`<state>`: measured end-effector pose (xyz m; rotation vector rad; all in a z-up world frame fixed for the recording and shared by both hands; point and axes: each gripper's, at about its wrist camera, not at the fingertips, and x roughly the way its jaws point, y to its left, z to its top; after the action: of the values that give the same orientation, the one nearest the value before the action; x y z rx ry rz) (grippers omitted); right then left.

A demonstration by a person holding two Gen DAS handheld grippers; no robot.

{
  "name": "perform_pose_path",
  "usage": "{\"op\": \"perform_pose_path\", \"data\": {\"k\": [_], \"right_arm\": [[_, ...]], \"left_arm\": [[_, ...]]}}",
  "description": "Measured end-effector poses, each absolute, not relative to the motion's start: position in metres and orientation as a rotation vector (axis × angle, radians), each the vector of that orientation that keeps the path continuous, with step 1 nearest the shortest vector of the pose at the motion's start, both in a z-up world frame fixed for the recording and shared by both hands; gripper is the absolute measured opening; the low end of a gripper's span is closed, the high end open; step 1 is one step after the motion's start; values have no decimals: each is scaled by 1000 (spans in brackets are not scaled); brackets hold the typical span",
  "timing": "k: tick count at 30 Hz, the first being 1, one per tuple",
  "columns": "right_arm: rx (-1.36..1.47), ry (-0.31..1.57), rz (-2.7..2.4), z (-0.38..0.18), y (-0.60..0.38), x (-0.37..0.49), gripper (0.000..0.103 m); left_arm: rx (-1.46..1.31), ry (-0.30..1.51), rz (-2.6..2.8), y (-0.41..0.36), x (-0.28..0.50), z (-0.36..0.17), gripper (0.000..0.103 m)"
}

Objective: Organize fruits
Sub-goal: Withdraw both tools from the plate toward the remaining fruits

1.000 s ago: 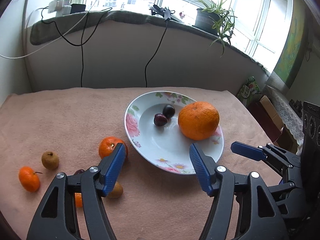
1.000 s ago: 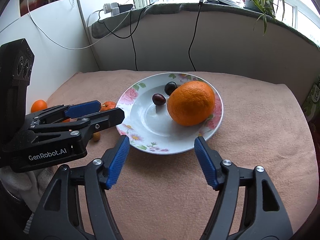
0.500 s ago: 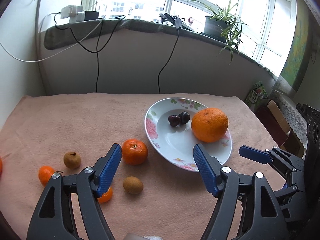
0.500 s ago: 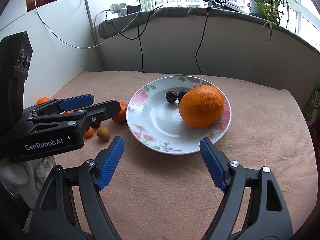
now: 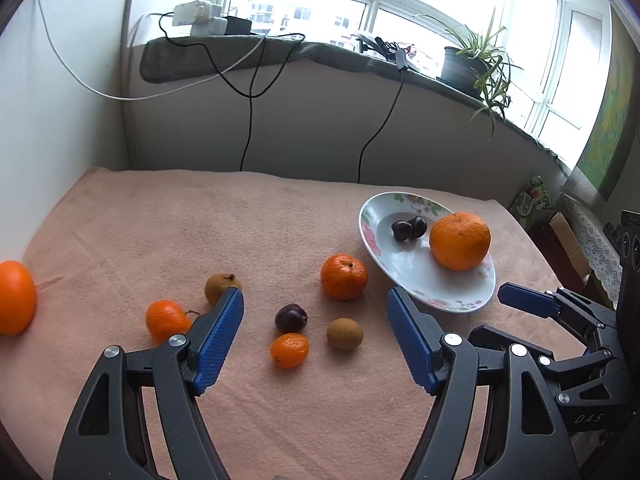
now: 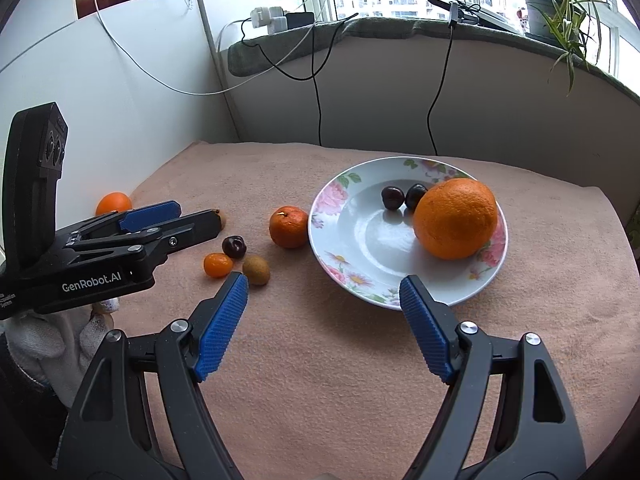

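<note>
**Loose fruit waited beside the plate**

A pink cloth covered the counter (image 5: 168, 220) under a bright window sill strung with cables and a potted plant (image 5: 476, 64). The flowered plate (image 6: 360, 236) already carried a large orange (image 6: 456, 218) and two dark cherries (image 6: 402, 197). The rest lay loose on the cloth to its left: a mandarin (image 5: 343, 277) just beside the rim, then a dark cherry (image 5: 291, 317), a small orange kumquat (image 5: 289, 350) and a brown longan (image 5: 345, 333) close together, with a second longan (image 5: 222, 287), another mandarin (image 5: 167, 320) and an orange (image 5: 15, 298) further out.

The left tongs (image 5: 314, 336) had just been opening and stood wide and empty, framing the cherry, kumquat and longan. The right tongs (image 6: 322, 322) hung wide too, holding nothing, before the plate's near rim.

The step in hand looked like a first pick by the left tongs. Doing it well probably meant choosing one fruit of the tight trio, centring it between the pads so neighbours were not nudged, lowering until the pads flanked its widest part, and closing gently, since the cherry would bruise and all three would roll.
</note>
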<state>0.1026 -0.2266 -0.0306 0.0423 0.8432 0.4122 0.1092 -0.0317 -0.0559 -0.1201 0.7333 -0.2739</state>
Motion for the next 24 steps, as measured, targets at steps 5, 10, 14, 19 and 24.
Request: {"op": "perform_pose_path", "data": {"k": [5, 10, 14, 19, 24], "right_arm": [[37, 857, 469, -33, -209, 101, 81], [28, 875, 521, -38, -191, 103, 81], [30, 890, 549, -44, -179, 106, 81], [37, 904, 559, -51, -171, 110, 81], [50, 933, 551, -58, -168, 116, 68]], "left_arm": [[-135, 733, -230, -4, 101, -58, 74], [-163, 735, -188, 24, 95, -63, 74], [-188, 750, -156, 44, 93, -71, 70], [-215, 767, -140, 60, 93, -79, 66], [-236, 778, -148, 67, 95, -84, 62]]}}
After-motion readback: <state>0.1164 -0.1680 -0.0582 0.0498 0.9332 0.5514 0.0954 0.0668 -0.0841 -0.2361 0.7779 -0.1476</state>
